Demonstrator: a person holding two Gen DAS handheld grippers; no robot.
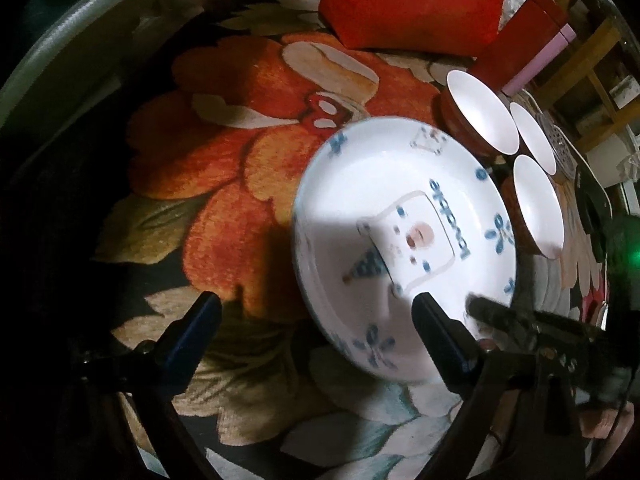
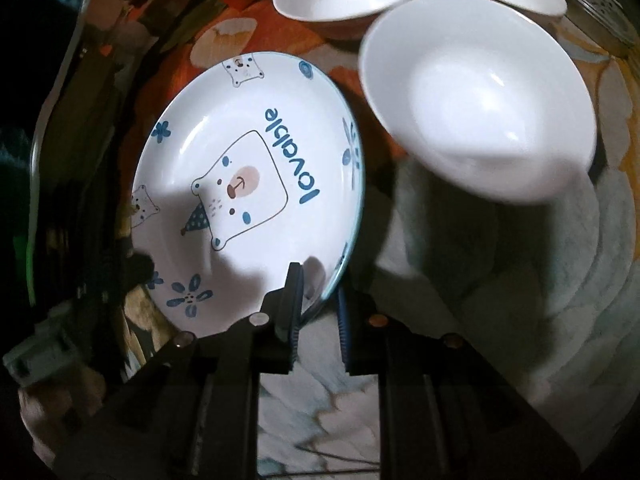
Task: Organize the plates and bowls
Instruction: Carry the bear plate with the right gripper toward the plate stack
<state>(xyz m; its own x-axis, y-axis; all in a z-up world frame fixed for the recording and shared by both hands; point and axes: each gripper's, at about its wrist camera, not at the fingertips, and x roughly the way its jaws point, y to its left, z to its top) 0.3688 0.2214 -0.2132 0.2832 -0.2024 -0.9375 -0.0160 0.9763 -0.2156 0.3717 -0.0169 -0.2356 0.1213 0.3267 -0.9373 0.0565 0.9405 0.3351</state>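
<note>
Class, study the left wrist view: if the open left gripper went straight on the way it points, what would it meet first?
Probably the flower-patterned tablecloth, just left of the white bear-print plate. The left gripper has one finger over the plate's rim, so that finger might strike the plate first; depth is unclear.

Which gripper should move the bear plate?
The right gripper. It is already shut on the bear plate's near rim. The left gripper is open, one finger over the plate and one off to the side, gripping nothing.
</note>
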